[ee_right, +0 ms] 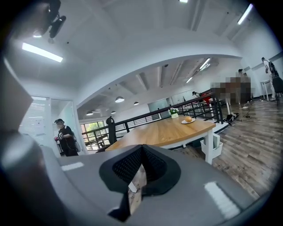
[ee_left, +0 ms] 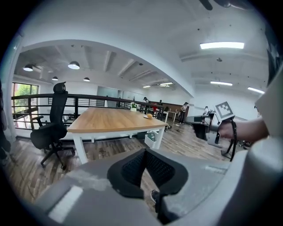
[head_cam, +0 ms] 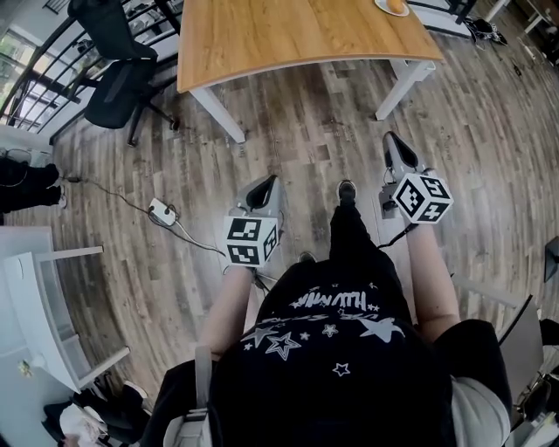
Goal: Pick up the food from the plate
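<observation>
A round, orange-brown piece of food [head_cam: 396, 5] lies on a white plate [head_cam: 382, 8] at the far right corner of a wooden table [head_cam: 288, 35]. The left gripper view shows the food [ee_left: 149, 115] small and far off. It is also distant in the right gripper view, where the food [ee_right: 188, 118] sits on its plate [ee_right: 193, 121]. I stand on the floor well short of the table. My left gripper [head_cam: 266, 185] and right gripper [head_cam: 390, 140] are held low in front of me, pointing at the table. Both are shut with nothing between their jaws.
A black office chair [head_cam: 118, 79] stands left of the table. A power strip [head_cam: 162, 211] with its cable lies on the wood floor. A white bin [ee_left: 151, 139] sits by the table's leg. A white desk [head_cam: 35, 288] is at my left, and a person [ee_right: 65, 137] stands by the railing.
</observation>
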{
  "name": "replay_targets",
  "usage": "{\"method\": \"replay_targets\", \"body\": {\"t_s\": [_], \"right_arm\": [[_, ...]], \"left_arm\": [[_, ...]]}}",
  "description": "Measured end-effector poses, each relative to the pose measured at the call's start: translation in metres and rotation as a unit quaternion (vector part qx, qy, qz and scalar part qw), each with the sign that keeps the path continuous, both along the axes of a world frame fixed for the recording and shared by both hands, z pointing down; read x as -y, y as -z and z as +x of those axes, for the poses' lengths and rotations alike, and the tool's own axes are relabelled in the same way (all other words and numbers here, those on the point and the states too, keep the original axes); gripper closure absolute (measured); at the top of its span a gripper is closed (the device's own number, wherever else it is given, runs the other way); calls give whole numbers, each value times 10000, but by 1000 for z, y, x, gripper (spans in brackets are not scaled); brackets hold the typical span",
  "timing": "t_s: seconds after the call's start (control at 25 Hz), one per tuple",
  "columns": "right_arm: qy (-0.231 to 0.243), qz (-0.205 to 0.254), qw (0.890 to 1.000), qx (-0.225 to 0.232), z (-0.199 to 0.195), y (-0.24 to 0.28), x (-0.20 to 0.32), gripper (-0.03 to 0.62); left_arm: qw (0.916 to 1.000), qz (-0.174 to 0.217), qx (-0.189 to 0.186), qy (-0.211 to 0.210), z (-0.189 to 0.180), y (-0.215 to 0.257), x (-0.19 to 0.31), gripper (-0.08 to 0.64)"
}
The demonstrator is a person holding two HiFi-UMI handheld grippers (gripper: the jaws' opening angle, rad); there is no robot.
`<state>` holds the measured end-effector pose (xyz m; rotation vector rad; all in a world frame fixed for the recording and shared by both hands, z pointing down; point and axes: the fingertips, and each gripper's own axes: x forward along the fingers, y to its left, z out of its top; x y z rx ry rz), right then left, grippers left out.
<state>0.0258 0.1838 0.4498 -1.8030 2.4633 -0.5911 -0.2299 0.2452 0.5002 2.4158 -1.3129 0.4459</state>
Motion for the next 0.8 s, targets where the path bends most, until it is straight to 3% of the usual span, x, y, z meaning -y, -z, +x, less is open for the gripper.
{"method": "replay_targets", "body": {"t_s": [0.28, 0.48, 0.8], "right_arm": [[135, 108, 9998, 80, 21, 4, 83, 592], [79, 40, 9998, 202, 62, 2, 157, 592], [181, -15, 9996, 206, 115, 2, 252, 592]], "left_arm": [[9998, 17, 134, 113, 20, 3, 74, 558], [9993, -87, 37, 358, 53, 4, 141, 558], [9991, 10, 155, 394, 107, 18, 233, 558]]}}
